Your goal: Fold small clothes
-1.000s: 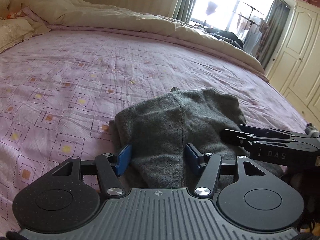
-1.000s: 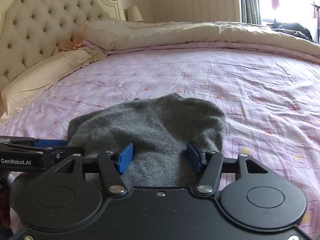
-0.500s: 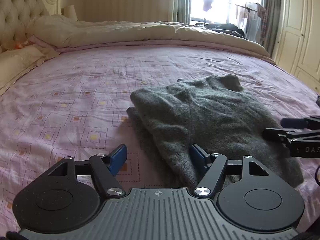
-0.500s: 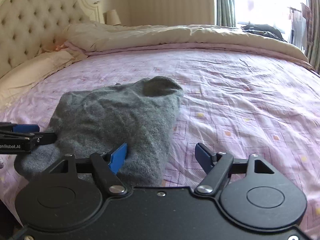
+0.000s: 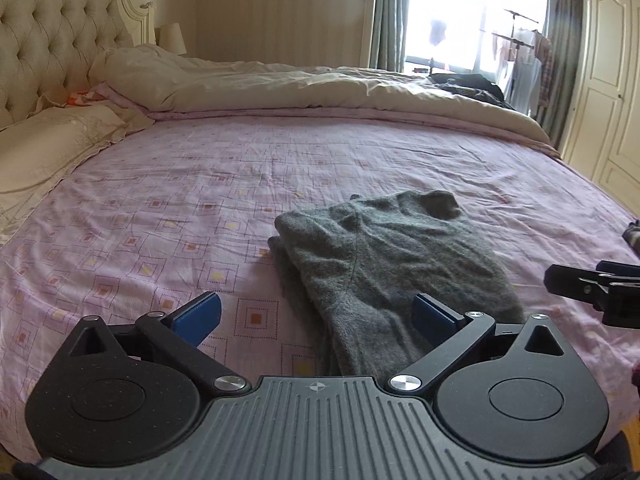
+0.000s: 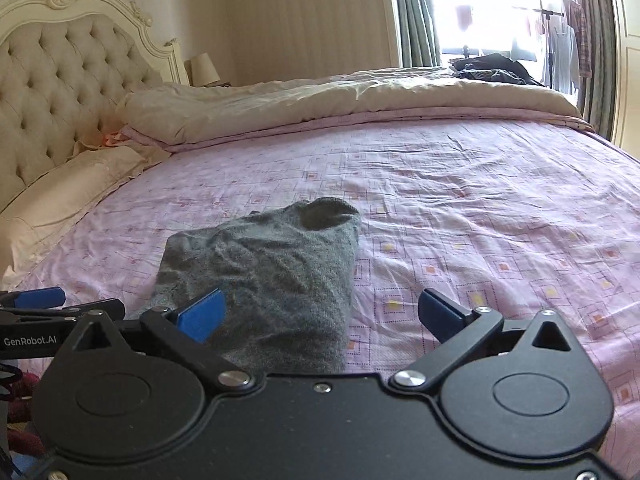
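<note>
Folded grey fleece garment [image 5: 392,256], fuzzy and softly creased, lying on the pink cotton bedsheet [image 5: 168,184] printed with nested squares, close to the bed's near edge and well clear of the far rolled cream quilt [image 5: 320,92]. Round dark opening at the garment's far right corner; stitched seam down its top layer. Left gripper [image 5: 316,316] of matte black plastic with blue pads, jaws opening and spread wide, gripping nothing, the garment's near edge below and between them, untouched. Right gripper [image 6: 320,312], same build, jaws likewise opening, wide and empty, left blue pad over the fleece. Tufted cream headboard [image 6: 60,92] at the bed's left end
</note>
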### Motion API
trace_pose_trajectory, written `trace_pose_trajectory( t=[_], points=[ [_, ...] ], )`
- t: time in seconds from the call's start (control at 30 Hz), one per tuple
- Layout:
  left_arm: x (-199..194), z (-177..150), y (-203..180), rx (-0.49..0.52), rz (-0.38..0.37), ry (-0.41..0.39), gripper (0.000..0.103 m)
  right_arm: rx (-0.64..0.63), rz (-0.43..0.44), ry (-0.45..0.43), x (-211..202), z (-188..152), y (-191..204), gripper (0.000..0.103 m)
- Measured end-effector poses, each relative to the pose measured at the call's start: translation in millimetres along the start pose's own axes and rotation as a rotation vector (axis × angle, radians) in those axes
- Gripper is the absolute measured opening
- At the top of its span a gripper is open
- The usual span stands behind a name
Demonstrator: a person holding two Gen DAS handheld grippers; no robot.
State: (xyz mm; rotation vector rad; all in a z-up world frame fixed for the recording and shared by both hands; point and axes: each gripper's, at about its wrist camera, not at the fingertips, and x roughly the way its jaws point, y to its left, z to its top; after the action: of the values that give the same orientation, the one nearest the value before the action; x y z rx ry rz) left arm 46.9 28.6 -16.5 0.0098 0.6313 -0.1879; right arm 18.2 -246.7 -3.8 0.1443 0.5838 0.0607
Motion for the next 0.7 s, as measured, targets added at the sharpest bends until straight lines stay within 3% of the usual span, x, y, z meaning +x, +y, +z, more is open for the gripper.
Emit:
trace_pose_trajectory(
  t=[0.1,0.3,0.43,0.6,0.7],
  points=[
    [-8,-3,-4,-0.020,0.020,0.011,0.103,0.031,-0.019,0.012,-6,-3,-1,0.103],
    [-20,-11,-8,-0.059,-0.028,0.065,0.103,0.073,-0.023,0.058,-18,-12,-2,0.103],
    [-26,-12,-19,-0.024,0.029,0.111,0.103,0.074,-0.026,0.078,-25,-18,1,0.103],
    [-35,-13,-33,0.039,0.152,0.152,0.103,0.078,-0.030,0.085,-33,-22,3,0.103],
    [-42,-14,-35,0.043,0.160,0.143,0.103,0.060,-0.049,0.081,-38,-21,6,0.103]
  ],
)
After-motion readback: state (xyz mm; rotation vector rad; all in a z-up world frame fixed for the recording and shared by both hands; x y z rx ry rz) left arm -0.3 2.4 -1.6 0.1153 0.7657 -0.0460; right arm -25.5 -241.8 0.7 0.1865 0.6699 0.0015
